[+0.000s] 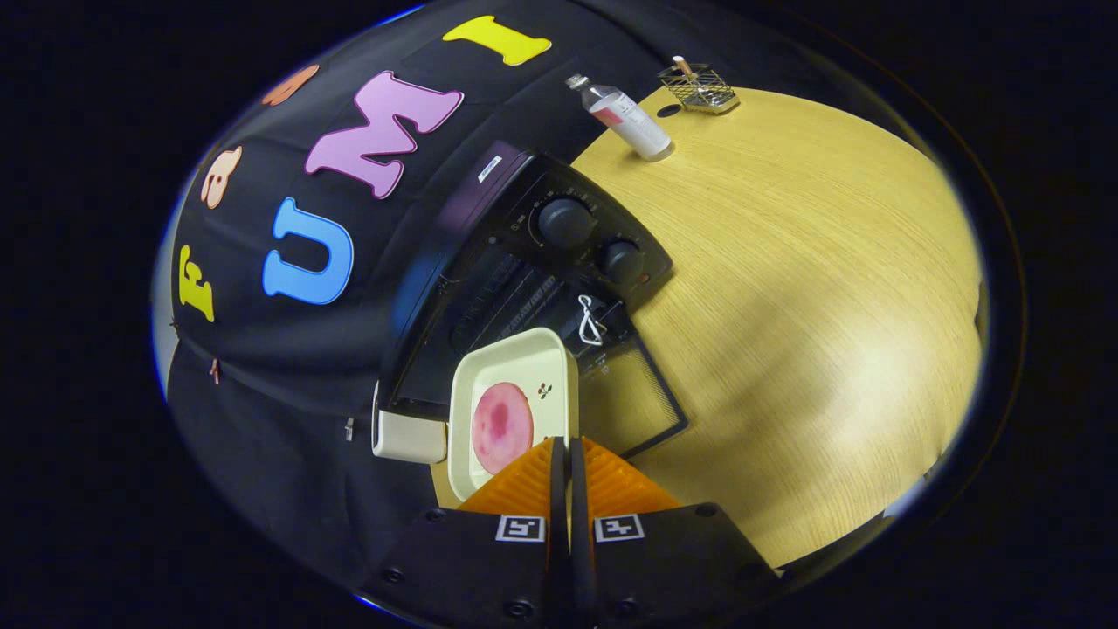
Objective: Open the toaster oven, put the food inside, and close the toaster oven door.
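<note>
The cream tray (515, 384) holds a round pink slice of food (501, 426) and sits on the toaster oven's (524, 262) lowered door (629, 402), its long axis pointing into the open cavity. The gripper (568, 454) has its orange fingers (524, 480) pressed together on the tray's near rim. Beyond, on the wooden worktop (803, 306), lie a tilted bottle (627, 118) and a wire basket (699, 87).

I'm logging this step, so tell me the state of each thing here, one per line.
Toaster oven: door open, folded down.
Tray: held at its rim, partly over the open door.
Food: lying flat on the tray.
Tool: shut on the tray.
Bottle: capped, standing on the table.
Wire basket: holding something.
</note>
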Motion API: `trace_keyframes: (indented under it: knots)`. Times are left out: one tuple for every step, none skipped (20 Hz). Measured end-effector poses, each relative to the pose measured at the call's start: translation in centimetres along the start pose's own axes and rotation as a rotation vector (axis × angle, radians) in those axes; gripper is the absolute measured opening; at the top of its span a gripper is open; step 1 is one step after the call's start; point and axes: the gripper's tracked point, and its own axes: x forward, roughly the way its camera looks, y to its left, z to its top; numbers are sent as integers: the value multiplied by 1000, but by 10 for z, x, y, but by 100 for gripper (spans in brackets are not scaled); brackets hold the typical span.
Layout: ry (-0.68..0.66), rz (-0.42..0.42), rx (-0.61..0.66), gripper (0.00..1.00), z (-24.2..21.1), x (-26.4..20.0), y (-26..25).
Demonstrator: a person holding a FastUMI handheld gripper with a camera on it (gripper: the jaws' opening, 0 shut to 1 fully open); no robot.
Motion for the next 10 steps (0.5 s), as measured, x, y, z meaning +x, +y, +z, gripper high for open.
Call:
trace_keyframes:
  knots:
    - [-6, -1, 8, 6, 2, 8, 3]
    - [-12, 0, 19, 6, 4, 15, 6]
    - [-19, 1, 34, 6, 6, 23, 9]
    - [-26, 0, 50, 6, 8, 29, 11]
    - [-37, -7, 69, 6, 12, 37, 12]
    - [-51, -14, 87, 6, 16, 44, 14]
    - [-62, -17, 100, 7, 20, 51, 16]
    - [-74, -17, 114, 6, 23, 58, 19]
    - [-84, -12, 125, 6, 26, 64, 22]
    - [-95, -8, 139, 6, 28, 69, 25]
